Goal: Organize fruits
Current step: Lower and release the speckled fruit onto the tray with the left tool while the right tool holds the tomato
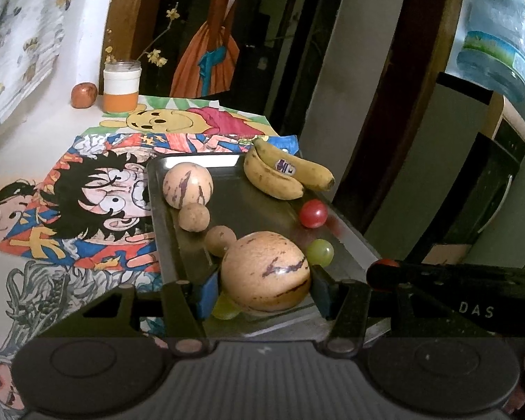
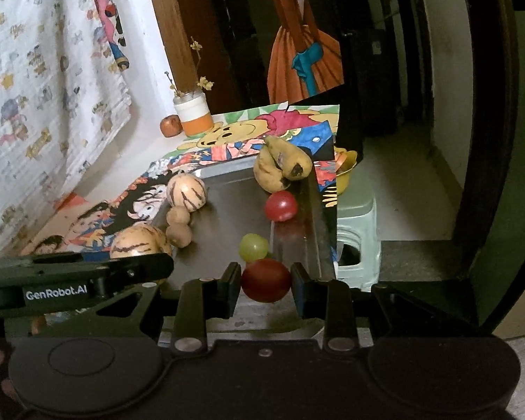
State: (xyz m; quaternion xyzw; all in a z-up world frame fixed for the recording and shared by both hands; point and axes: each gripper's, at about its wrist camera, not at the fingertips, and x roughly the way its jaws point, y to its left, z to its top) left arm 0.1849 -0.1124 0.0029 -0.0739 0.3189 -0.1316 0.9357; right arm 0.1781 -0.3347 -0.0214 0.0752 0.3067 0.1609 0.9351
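Nearly sorted — most fruit already lies on the metal tray (image 1: 178,245).
Left gripper (image 1: 262,292) clamps a striped melon (image 1: 266,269) low over the tray's near end; right gripper (image 2: 266,285) pinches a red tomato (image 2: 266,280) by the near-right corner — both look left to release.

"GenRobot.AI" on left gripper (image 2: 266,281)

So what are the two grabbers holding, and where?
Left gripper squeezes the striped melon by its sides. Right gripper pinches a red tomato by its sides.
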